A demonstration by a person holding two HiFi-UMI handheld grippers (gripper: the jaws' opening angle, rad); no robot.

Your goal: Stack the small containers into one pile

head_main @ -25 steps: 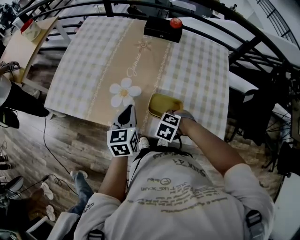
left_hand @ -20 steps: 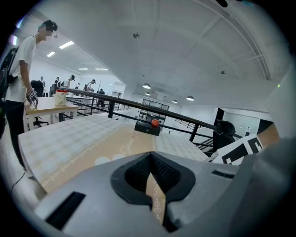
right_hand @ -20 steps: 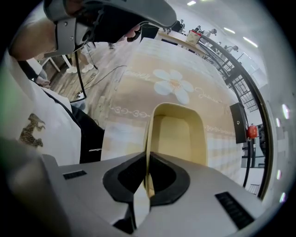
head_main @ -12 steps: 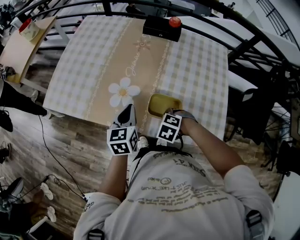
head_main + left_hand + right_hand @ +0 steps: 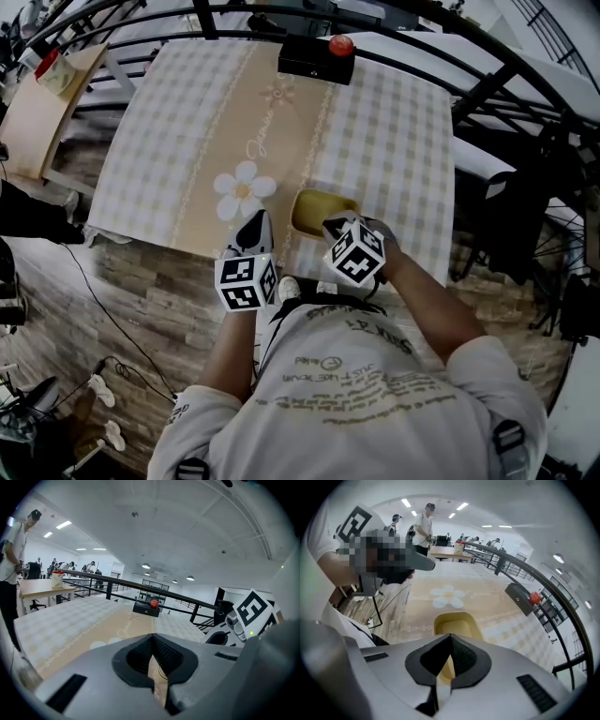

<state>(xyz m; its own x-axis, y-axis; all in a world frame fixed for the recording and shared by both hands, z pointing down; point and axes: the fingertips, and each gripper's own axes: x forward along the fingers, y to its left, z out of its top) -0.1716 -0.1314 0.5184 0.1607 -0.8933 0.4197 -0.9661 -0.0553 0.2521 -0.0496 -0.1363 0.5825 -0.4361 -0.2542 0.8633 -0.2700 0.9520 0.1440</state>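
Nearest, at the bottom of the head view, the person's white printed shirt (image 5: pixel 356 384) covers both forearms, and the marker cubes hide most of each tool.

The left gripper (image 5: pixel 152 641) has its fingers pressed together with nothing between them. It hangs over the table's near edge, where it was a second ago.

The right gripper (image 5: pixel 450 644) has just been closing its jaws. They now meet tip to tip and hold nothing. Since the earlier frames its cube has turned to show two faces and has shifted a little right in the head view.

Just past those tips, the small yellow plastic container with rounded corners (image 5: pixel 322 208) lies on the cloth right of centre near the front edge, in the same spot as before. Its near rim is cut off behind the right gripper in both views. I cannot tell whether it is one piece or several nested.

The table under a checked cloth with a beige middle band (image 5: pixel 178 112) carries a printed white daisy (image 5: pixel 244 186) left of the container.

At the far edge sits a black box with a red button (image 5: pixel 314 58).

Black metal railings (image 5: pixel 525 75) curve round the upper right, and a wooden side table (image 5: pixel 37 103) is cut off at the upper left.
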